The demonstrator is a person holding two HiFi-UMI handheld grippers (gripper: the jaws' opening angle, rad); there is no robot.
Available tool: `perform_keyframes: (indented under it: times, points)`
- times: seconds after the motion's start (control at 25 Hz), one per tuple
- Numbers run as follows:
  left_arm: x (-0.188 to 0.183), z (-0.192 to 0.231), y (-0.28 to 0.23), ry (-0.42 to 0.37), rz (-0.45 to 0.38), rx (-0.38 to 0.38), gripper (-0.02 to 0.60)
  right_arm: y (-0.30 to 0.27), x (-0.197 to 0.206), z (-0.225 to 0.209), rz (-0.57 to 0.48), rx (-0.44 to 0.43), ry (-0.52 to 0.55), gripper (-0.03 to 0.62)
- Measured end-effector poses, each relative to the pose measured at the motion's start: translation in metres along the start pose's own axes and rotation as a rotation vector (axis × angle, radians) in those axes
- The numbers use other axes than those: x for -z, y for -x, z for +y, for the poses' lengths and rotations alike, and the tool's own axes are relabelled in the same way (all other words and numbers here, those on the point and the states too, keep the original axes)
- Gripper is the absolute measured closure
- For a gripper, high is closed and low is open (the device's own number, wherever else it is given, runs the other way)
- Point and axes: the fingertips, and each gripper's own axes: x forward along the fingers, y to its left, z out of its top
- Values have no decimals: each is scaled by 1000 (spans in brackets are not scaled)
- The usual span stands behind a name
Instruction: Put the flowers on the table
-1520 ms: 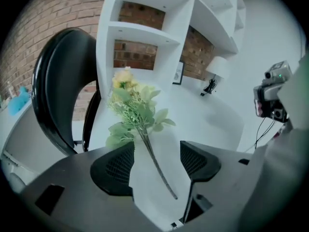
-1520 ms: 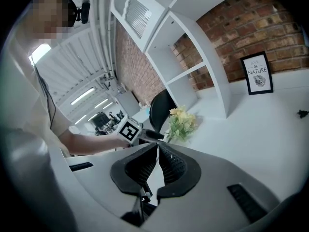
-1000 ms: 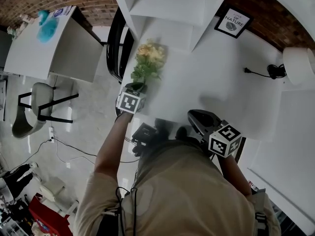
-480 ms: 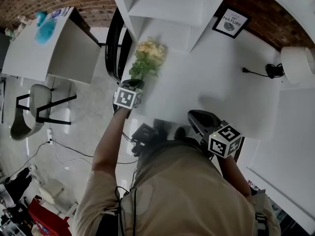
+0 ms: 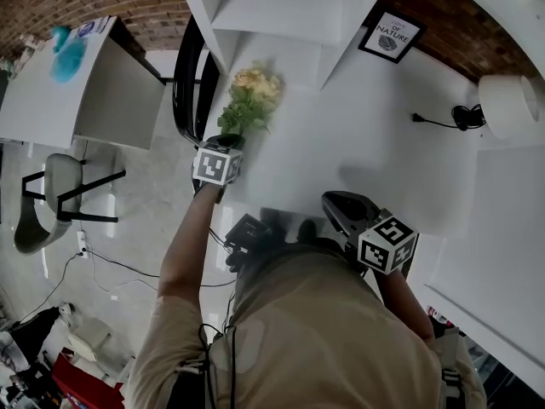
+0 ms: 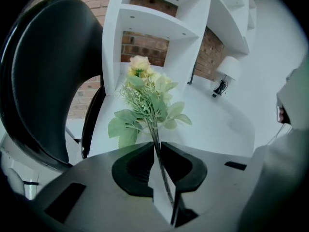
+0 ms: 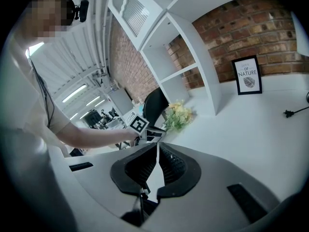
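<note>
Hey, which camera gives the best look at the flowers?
The left gripper view: the flowers fill its centre, with their stems clamped in the left gripper. The head view shows them small, from above. The right gripper view shows them small and distant.

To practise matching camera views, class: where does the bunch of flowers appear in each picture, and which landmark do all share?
Head view: flowers upper centre-left, below the shelf unit.
Left gripper view: flowers at centre, stems clamped between the jaws.
Right gripper view: flowers small, mid-frame, left of the shelf unit.
Shared landmark: the white shelf unit.
</note>
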Motion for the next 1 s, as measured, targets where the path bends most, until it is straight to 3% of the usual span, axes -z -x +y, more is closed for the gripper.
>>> perform_keyframes:
  times: [0.12, 0.44, 0.8, 0.92, 1.0]
  points:
    - [-7, -5, -3, 7, -21, 26, 529, 2, 2, -2, 3, 5, 0, 565]
    - [-14, -6, -3, 13, -42, 12, 526, 11, 3, -7, -1, 16, -12, 565]
    - [-19, 0, 21, 99, -98, -5, 492, 17, -3, -10, -21, -22, -5, 565]
    - [-17, -7, 28, 96, -103, -1, 499, 19, -1, -8, -14, -37, 10, 565]
    - [-17, -12, 35, 67, -112, 2, 538, 18, -1, -6, -14, -56, 22, 565]
